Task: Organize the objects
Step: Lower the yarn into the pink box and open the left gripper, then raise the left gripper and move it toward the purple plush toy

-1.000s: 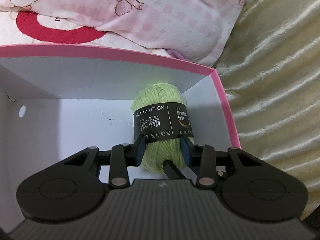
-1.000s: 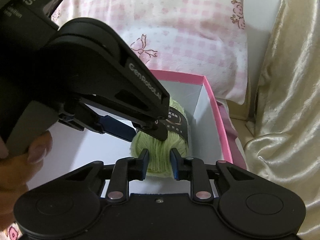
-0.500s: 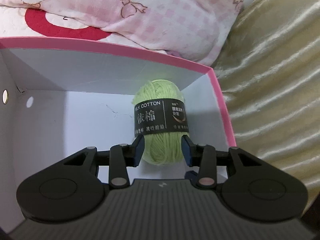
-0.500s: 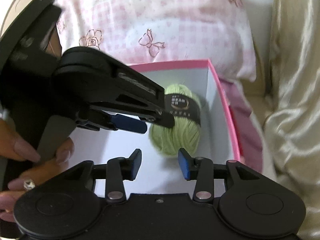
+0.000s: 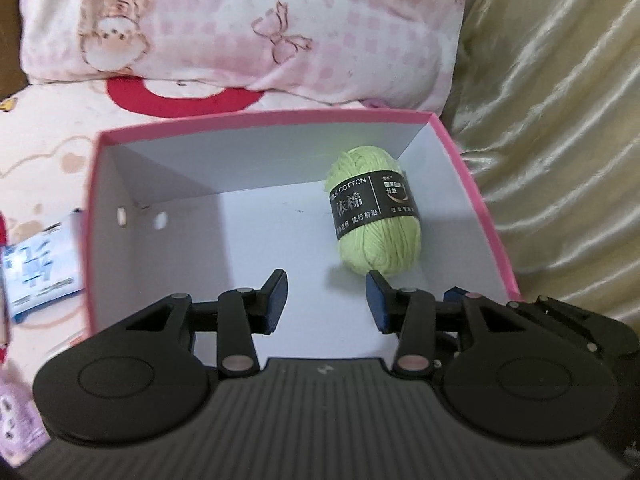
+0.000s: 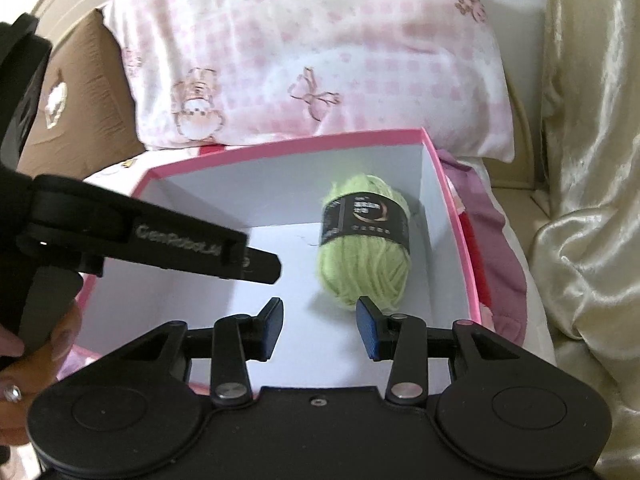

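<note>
You had the green yarn ball [image 5: 376,222] lying on the white floor of the pink box [image 5: 496,240], right of centre in the left wrist view and tucked near the box's far right corner. Your left gripper [image 5: 326,300] sat low in the frame, its jaws opening with nothing between them; the yarn lay just beyond the right fingertip, apart from it. Your right gripper [image 6: 318,328] also stood released and empty, the yarn [image 6: 362,240] just above its right pad in the frame.

The step looked like clearing out of the box after the drop. To do it well, you wanted both tools drawn straight back toward the lower edge of the frame, fingertips kept off the fuzzy strands so nothing snagged and dragged the ball along.

The box's right wall stood close beside the yarn, so there was little room on that side. The left half of the floor was bare and roomy. At the left edge of the left wrist view a blue-and-white packet [image 5: 40,264] lay outside the box, likely a next candidate.
</note>
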{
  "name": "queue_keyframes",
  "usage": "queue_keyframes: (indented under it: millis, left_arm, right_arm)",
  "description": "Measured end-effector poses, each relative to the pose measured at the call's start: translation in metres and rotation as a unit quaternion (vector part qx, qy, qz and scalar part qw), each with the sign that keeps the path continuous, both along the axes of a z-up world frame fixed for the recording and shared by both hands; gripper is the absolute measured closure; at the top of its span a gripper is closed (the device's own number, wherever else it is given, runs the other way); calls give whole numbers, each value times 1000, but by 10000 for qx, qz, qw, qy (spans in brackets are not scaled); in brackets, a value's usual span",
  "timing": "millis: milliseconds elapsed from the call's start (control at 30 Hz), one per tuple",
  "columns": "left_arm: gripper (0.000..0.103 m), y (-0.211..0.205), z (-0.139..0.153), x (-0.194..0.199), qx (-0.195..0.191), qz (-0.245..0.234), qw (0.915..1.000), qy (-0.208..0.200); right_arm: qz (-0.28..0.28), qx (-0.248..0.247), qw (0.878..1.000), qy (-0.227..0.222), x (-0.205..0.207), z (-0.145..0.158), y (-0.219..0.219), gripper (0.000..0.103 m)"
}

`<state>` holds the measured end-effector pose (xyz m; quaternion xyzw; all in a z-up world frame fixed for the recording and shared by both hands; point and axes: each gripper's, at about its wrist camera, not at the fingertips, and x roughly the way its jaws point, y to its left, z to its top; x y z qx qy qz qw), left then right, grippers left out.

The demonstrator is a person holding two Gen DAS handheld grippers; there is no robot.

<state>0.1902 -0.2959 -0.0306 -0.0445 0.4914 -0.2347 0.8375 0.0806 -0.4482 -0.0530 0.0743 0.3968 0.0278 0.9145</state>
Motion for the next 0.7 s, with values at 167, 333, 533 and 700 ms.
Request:
queue_keyframes:
  millis: [167,333,533,700]
  left_arm:
    - [60,33,33,-25,128,343,9990,-259]
    - [58,64,64,-54,163,331,9989,-294]
    - [52,99,93,-85,287,409,9982,-330]
    - [43,128,109,-105,273,416,9983,-311]
  right_arm:
    - [176,-189,9997,25,-20,27,15,57]
    - [263,-185,9995,34,-42,54,30,51]
    - [381,-459,9982,-83,-63,83,54,38]
    - [490,-396,9980,-104,-77,99,67,28]
